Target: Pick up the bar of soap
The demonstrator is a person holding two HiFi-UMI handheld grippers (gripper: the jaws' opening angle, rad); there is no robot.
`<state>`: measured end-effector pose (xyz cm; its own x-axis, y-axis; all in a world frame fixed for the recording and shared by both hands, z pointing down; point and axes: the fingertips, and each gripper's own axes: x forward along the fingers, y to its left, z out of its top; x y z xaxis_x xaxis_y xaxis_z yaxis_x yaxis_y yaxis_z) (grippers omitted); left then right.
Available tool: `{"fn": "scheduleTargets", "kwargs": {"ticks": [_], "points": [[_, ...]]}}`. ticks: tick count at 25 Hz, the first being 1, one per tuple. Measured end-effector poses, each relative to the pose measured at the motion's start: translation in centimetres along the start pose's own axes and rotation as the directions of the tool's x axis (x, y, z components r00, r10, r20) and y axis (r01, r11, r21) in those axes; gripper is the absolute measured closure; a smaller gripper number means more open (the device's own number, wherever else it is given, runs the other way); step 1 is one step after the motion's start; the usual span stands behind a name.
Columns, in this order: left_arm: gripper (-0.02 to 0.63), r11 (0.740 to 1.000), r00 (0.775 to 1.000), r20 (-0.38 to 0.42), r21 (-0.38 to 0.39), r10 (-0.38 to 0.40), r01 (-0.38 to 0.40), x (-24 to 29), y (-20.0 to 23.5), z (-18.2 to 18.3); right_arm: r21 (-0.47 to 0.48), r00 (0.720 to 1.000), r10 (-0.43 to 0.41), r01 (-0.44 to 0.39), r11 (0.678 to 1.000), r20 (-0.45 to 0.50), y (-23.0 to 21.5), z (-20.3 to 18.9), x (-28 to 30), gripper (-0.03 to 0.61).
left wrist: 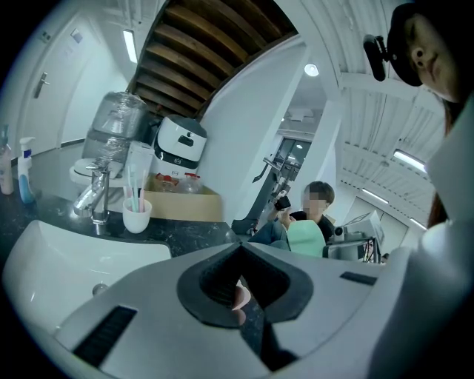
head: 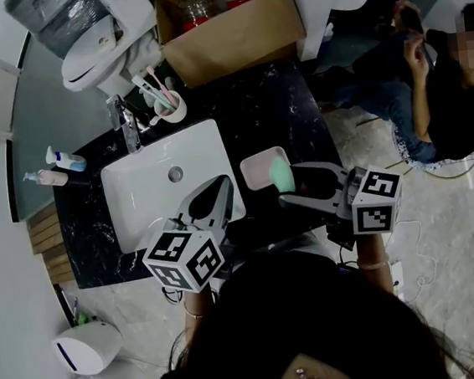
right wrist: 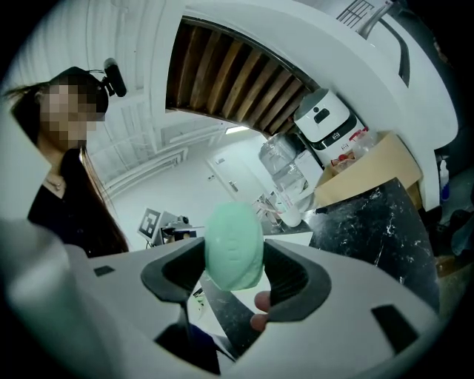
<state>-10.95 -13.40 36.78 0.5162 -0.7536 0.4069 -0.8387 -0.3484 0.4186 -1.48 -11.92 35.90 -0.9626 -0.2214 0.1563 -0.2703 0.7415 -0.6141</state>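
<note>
The mint-green bar of soap (head: 282, 174) is clamped between the jaws of my right gripper (head: 287, 186), lifted just off the right end of the pink soap dish (head: 260, 169) on the black marble counter (head: 295, 102). In the right gripper view the soap (right wrist: 234, 246) stands upright between the dark pads of the right gripper (right wrist: 234, 260). My left gripper (head: 219, 190) hovers over the right rim of the white sink (head: 136, 195), jaws together and empty. In the left gripper view the left gripper (left wrist: 241, 250) shows shut, with the soap (left wrist: 305, 238) beyond it.
A faucet (head: 128, 128) and a cup of toothbrushes (head: 169, 107) stand behind the sink. Two bottles (head: 58, 165) sit at the counter's left. A cardboard box (head: 228, 21) is at the back. A seated person (head: 444, 78) is off to the right.
</note>
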Motion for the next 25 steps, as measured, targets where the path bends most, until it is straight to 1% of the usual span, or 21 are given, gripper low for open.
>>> {"fn": "scheduleTargets", "kwargs": {"ticks": [9,25], "points": [[0.607,0.999,0.999,-0.006,-0.030,-0.033,0.033,0.1,-0.3,-0.2,-0.019,0.999,0.045,-0.045,0.999,0.021,1.1,0.9,-0.3,0.328],[0.609,0.999,0.999,-0.027,-0.032,-0.018,0.018,-0.4,0.3,-0.3,-0.037,0.998,0.060,-0.060,0.998,0.014,1.0,0.9,-0.1,0.328]]}}
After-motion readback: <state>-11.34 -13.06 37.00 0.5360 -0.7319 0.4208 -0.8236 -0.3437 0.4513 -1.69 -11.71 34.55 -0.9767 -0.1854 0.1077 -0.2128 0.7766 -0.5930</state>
